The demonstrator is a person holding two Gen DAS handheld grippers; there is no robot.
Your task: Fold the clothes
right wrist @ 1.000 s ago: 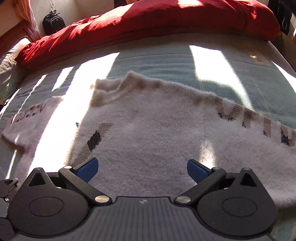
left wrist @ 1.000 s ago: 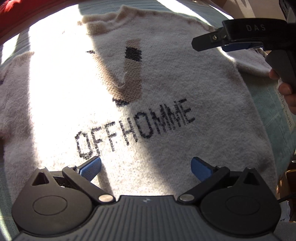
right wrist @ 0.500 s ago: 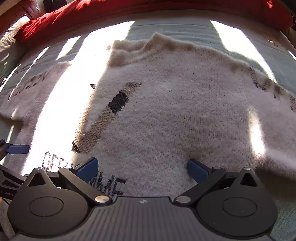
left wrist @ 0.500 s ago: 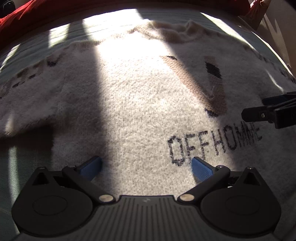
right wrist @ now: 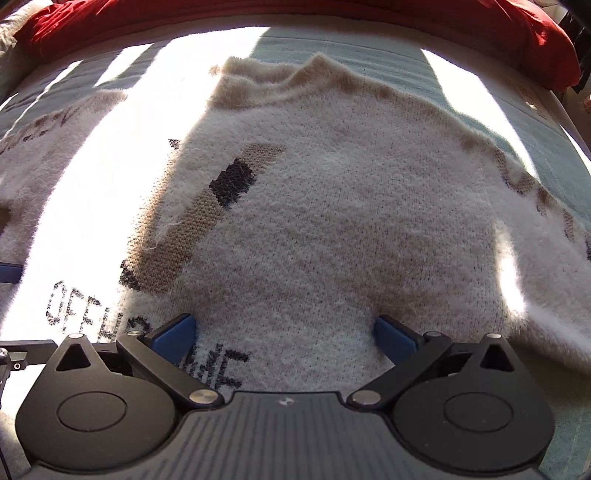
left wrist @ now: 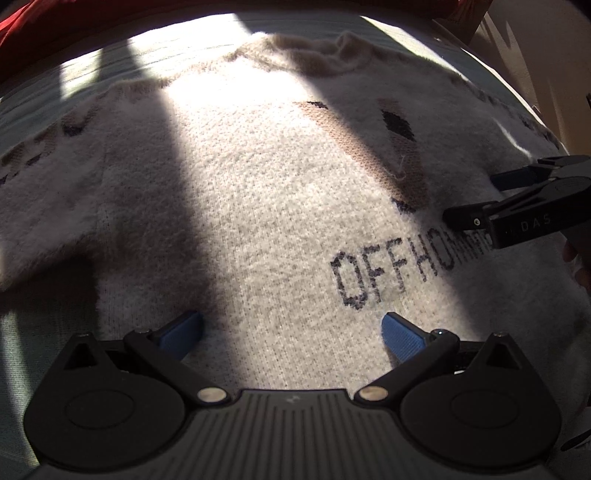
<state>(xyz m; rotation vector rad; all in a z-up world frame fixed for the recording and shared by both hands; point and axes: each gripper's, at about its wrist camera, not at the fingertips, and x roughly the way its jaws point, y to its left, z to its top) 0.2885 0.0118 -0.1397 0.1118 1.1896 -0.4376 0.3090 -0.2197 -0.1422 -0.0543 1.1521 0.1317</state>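
A cream fuzzy sweater (left wrist: 258, 192) with dark "OFFHOMME" lettering and a tan stripe lies spread flat on the bed, collar at the far side. My left gripper (left wrist: 291, 332) hovers open just above its lower left body, nothing between the blue pads. In the right wrist view the same sweater (right wrist: 332, 221) fills the frame, and my right gripper (right wrist: 284, 332) stands open low over its lower right body, beside the lettering. The right gripper (left wrist: 480, 199) also shows at the right edge of the left wrist view. Both sleeves stretch out sideways.
A pale green bed sheet (right wrist: 332, 40) lies under the sweater. A red duvet (right wrist: 369, 14) is bunched along the far side of the bed. Strong sunlight bands and shadows cross the fabric. The bed's right edge (left wrist: 524, 85) borders a beige floor.
Both grippers have dropped lower and closer to the sweater's body. The left one has swung to the left side of the sweater; the right one has moved in beside the lettering.
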